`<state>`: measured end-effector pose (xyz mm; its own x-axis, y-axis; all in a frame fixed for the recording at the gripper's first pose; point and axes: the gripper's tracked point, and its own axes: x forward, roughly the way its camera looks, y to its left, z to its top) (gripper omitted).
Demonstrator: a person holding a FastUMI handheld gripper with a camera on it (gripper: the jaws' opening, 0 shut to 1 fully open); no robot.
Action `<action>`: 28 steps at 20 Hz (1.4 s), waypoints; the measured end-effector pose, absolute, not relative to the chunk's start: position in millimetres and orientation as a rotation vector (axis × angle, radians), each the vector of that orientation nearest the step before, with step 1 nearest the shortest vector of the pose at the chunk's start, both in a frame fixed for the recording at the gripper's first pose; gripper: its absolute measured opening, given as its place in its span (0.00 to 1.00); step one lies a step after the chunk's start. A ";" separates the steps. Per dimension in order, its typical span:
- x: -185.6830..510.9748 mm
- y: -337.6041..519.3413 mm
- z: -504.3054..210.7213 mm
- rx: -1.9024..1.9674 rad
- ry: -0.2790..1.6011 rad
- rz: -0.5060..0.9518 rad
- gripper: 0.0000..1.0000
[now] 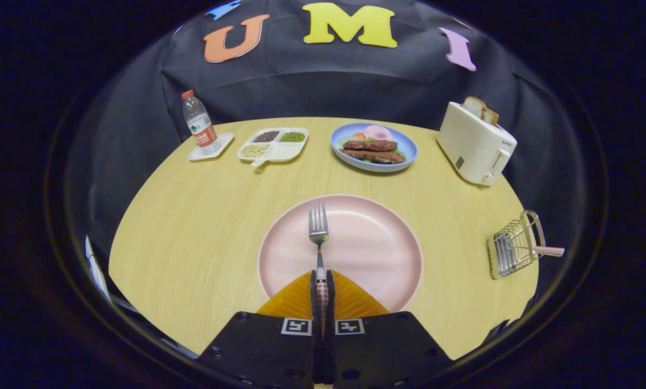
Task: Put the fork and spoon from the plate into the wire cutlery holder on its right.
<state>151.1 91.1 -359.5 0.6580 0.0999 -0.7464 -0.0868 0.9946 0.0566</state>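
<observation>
Gripper: clenched on fork handle, tines pointing ahead over pink plate. Holder: well right of plate, a patterned handle already protruding, likely the spoon. Advised: lift level, swing right, tip handle-down, release only once inside wire.

fork on plate — holder right

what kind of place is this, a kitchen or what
Likely a staged dining table in a recording booth, not a real kitchen: a round wooden table against a black cloth wall, with a toaster and a plate of food. The claw is shut on a fork over a pink plate.
</observation>
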 end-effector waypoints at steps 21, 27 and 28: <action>90.7 -158.6 -211.6 0.008 0.909 0.041 0.01; 92.3 -196.8 -233.0 0.008 1.055 0.036 0.01; 93.3 -197.8 -237.2 0.024 1.087 0.042 0.01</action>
